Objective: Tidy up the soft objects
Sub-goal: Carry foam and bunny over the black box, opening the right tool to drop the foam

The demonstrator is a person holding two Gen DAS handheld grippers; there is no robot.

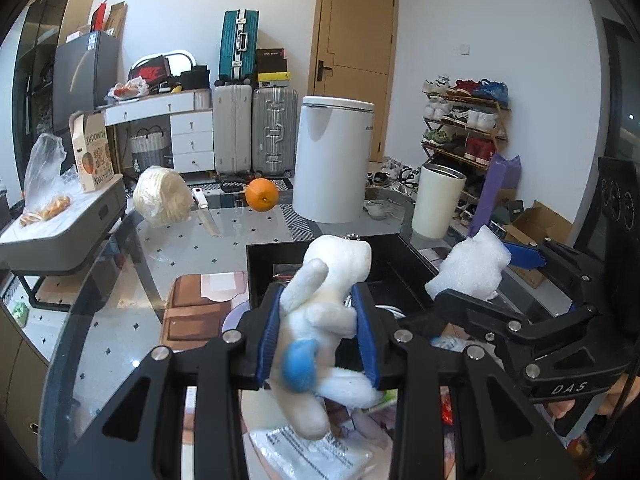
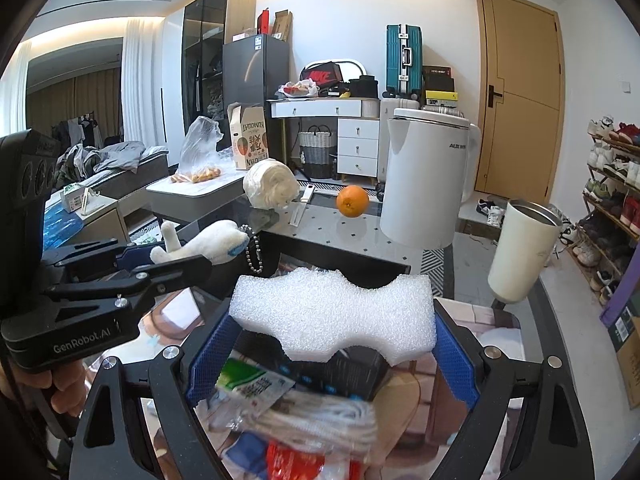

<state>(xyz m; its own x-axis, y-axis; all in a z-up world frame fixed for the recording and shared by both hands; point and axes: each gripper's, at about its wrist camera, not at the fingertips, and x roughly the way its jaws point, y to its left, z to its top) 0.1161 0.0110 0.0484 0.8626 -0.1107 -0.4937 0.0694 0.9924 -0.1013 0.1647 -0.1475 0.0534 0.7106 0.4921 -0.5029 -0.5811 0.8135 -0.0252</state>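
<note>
My left gripper (image 1: pixel 318 322) is shut on a white plush toy (image 1: pixel 324 308) with a blue spot, held above the near edge of a black box (image 1: pixel 260 264). The toy also shows in the right wrist view (image 2: pixel 200 244), with a bead chain hanging from it. My right gripper (image 2: pixel 334 344) is shut on a white foam block (image 2: pixel 334 316), held above the table; the block shows at the right of the left wrist view (image 1: pixel 468 266). A cream ball of yarn (image 1: pixel 162 196) lies at the table's far left.
On the glass table (image 1: pixel 192 240) stand a white kettle (image 1: pixel 334 160), a white tumbler (image 1: pixel 438 200), an orange (image 1: pixel 261 195) and a knife (image 1: pixel 206 210). Packets and a rope bundle (image 2: pixel 320 416) lie below the right gripper. Suitcases, drawers and a shoe rack stand behind.
</note>
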